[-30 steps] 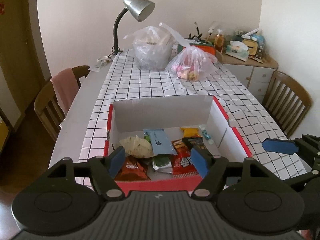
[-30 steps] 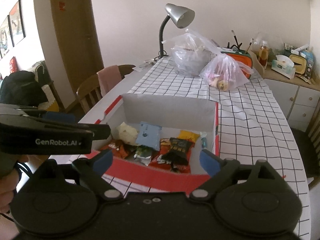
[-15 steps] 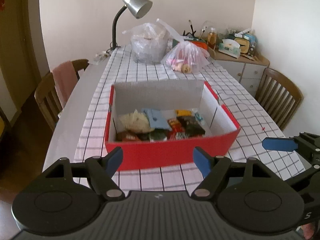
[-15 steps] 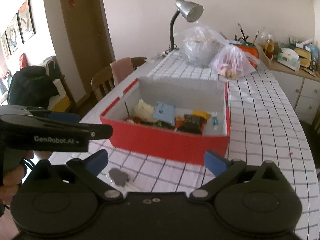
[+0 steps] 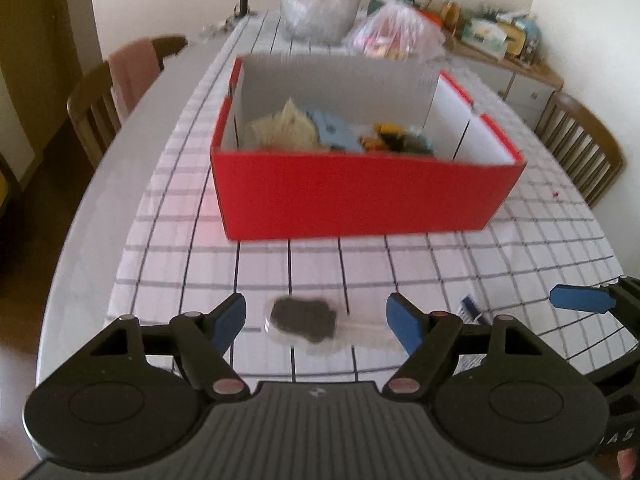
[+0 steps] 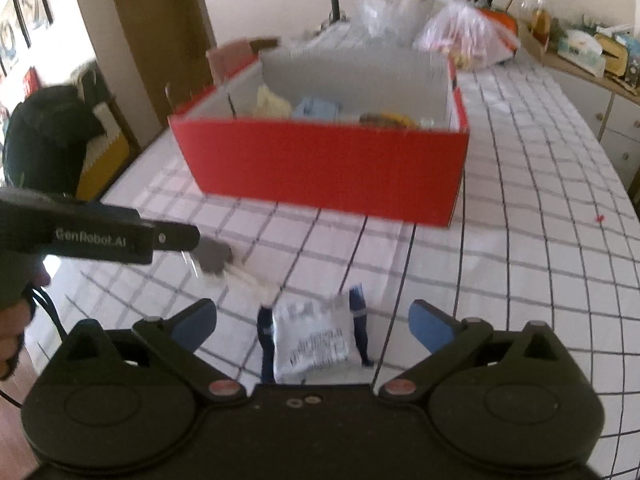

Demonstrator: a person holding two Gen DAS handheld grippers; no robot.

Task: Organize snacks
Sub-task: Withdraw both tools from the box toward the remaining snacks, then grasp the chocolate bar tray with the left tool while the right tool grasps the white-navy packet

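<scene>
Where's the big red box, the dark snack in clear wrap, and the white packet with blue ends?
Red cardboard box (image 5: 352, 196): left wrist view, front wall.
Dark snack in clear wrapper (image 5: 302, 317): left wrist view, dark middle.
White packet with blue ends (image 6: 314, 340): right wrist view, printed face.

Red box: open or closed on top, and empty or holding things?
Open-topped and holding things: the red box has no lid, and snack packets show above its front wall.

Both wrist cameras look forward and downward along their fingers, close above the surface (image 5: 520, 240), sharing the red box (image 5: 360, 196).
</scene>
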